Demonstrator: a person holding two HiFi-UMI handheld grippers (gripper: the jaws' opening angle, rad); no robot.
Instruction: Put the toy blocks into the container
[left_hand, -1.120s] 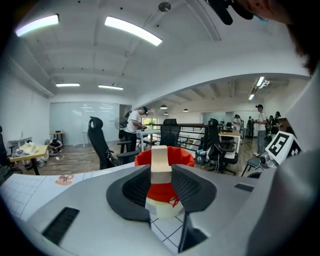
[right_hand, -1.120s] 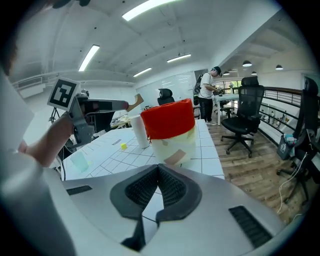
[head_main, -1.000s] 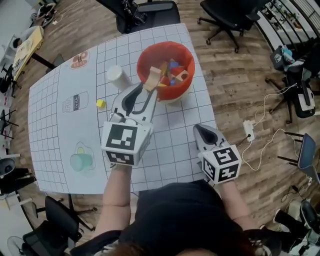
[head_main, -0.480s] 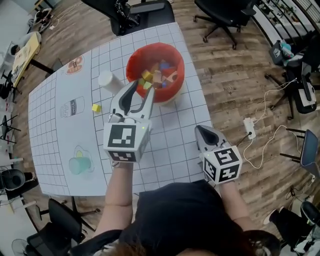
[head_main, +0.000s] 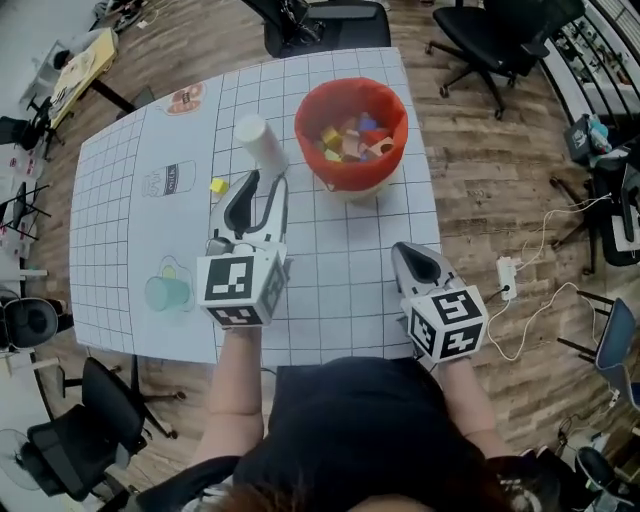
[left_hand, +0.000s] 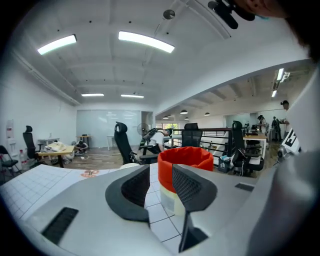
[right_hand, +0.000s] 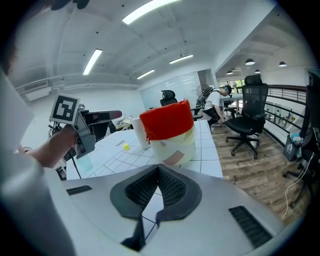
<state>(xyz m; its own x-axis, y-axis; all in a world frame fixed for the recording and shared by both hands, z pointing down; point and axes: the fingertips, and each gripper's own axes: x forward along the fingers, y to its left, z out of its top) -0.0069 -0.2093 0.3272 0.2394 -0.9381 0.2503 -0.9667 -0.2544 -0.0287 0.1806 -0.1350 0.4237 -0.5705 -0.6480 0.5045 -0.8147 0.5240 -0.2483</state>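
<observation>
1. Head view: the red bucket (head_main: 305, 125) stands at the table's (head_main: 130, 220) far side with blocks (head_main: 350, 140) inside. One yellow block (head_main: 218, 185) lies on the table just left of the left gripper (head_main: 263, 185).
2. Left gripper view: its jaws stand apart, have just been narrowing, and hold nothing. The bucket is ahead.
3. Right gripper view: the right gripper (right_hand: 158, 167) is pinched closed and empty.

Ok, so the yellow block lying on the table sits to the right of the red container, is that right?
Not quite. The yellow block on the table sits to the left of the red container, just past the white cup. The head view shows it.
</observation>
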